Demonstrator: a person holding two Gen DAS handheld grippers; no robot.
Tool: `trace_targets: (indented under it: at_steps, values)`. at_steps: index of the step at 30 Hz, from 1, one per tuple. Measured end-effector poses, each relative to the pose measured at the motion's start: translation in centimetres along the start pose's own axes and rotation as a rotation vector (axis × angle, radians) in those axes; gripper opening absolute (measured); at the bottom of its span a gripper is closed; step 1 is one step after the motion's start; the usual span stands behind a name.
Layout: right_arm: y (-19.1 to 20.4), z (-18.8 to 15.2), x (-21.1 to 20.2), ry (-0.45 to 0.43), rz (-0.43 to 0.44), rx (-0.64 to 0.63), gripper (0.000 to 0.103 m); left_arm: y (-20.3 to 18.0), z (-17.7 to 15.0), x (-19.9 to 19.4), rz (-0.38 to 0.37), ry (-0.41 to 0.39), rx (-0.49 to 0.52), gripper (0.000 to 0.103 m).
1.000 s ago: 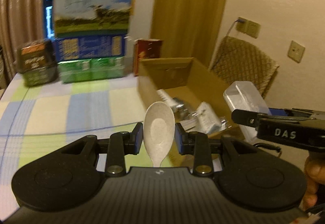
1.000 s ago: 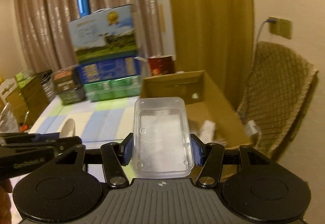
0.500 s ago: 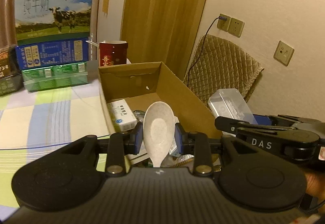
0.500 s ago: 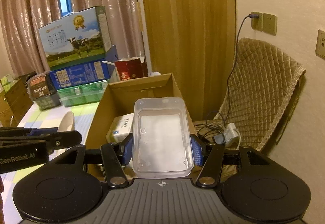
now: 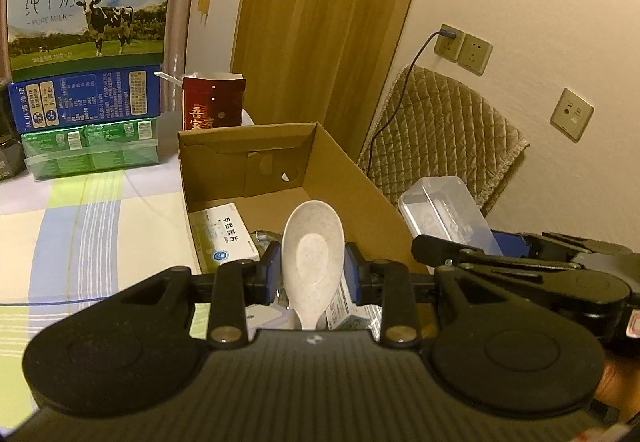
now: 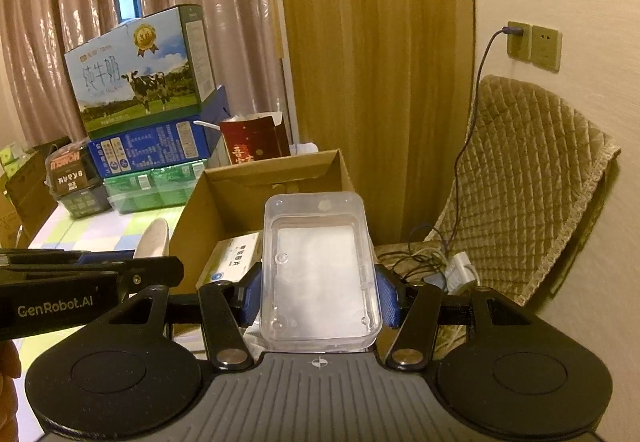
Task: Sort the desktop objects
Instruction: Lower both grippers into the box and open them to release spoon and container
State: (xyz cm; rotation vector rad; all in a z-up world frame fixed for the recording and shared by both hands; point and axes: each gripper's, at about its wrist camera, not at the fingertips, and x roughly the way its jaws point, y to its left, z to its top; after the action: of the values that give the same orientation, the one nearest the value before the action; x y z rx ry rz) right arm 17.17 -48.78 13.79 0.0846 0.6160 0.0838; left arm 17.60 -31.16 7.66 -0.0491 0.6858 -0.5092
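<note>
Now both claws nearer cardboard box (image 5: 344,177): L (image 5: 312,272) clamps spoon (image 5: 313,254), R (image 6: 319,294) clamps clear container (image 6: 318,274).

Quilted chair (image 6: 520,177), stacked milk cartons (image 5: 88,13)

we're in a home: curtains (image 6: 60,41), a checked tablecloth (image 5: 80,226), stacked milk cartons (image 5: 88,1), a quilted chair (image 6: 520,181).

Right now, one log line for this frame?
left gripper: shut on spoon | right gripper: shut on clear plastic box | both over cardboard box
</note>
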Motion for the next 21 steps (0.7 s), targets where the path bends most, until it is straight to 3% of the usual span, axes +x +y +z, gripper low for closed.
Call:
trace_targets:
  at_steps: [21]
  values:
    - [-1.1, 1.6, 4.0, 0.027, -0.013, 0.01, 0.053, 2.8, 2.0, 5.3, -0.01, 0.004, -0.092, 0.028]
